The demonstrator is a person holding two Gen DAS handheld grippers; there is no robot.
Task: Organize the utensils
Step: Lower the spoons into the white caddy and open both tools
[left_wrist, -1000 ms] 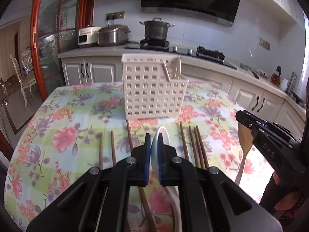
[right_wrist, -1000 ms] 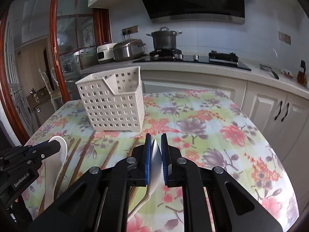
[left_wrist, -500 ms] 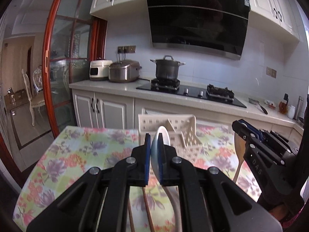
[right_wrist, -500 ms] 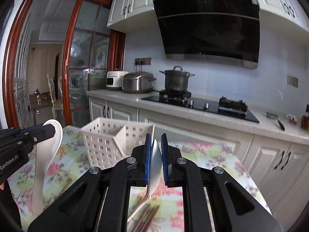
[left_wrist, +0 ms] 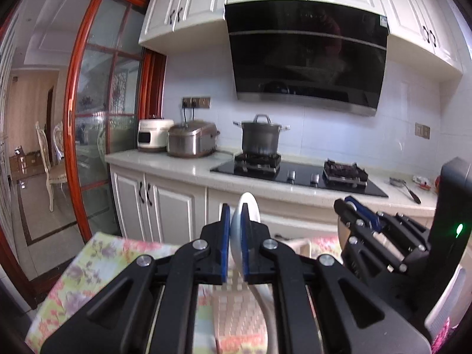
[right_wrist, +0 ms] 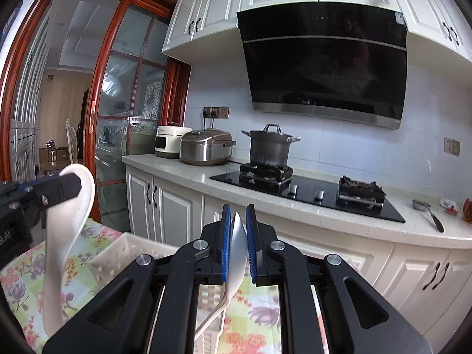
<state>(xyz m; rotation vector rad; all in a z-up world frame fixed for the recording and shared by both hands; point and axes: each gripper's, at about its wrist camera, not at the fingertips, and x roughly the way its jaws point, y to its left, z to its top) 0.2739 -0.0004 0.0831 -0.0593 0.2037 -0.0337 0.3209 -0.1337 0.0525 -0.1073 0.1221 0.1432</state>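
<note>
My left gripper [left_wrist: 235, 230] is shut on a white spoon [left_wrist: 249, 209], bowl up, handle hanging down. It also shows in the right wrist view [right_wrist: 69, 215], at the left, held by the left gripper [right_wrist: 56, 190]. My right gripper [right_wrist: 238, 236] is shut on a wooden spoon [right_wrist: 237, 253], bowl up between the blue pads, handle hanging toward the table. The right gripper shows in the left wrist view [left_wrist: 351, 209]. The white perforated basket [right_wrist: 124, 253] stands on the floral table below both grippers; in the left wrist view [left_wrist: 236, 303] it is mostly hidden behind the jaws.
The floral tablecloth [left_wrist: 88, 268] covers the table. Behind it runs a counter with white cabinets [right_wrist: 165, 206], a rice cooker [right_wrist: 206, 147], a pot [right_wrist: 270, 144] on the stove, and a range hood [right_wrist: 324, 59] above. A red-framed glass door [left_wrist: 88, 118] stands at left.
Both grippers have risen and tilted up with their spoons; the table and the chopsticks have dropped out of view, and the basket now lies low behind the jaws.
</note>
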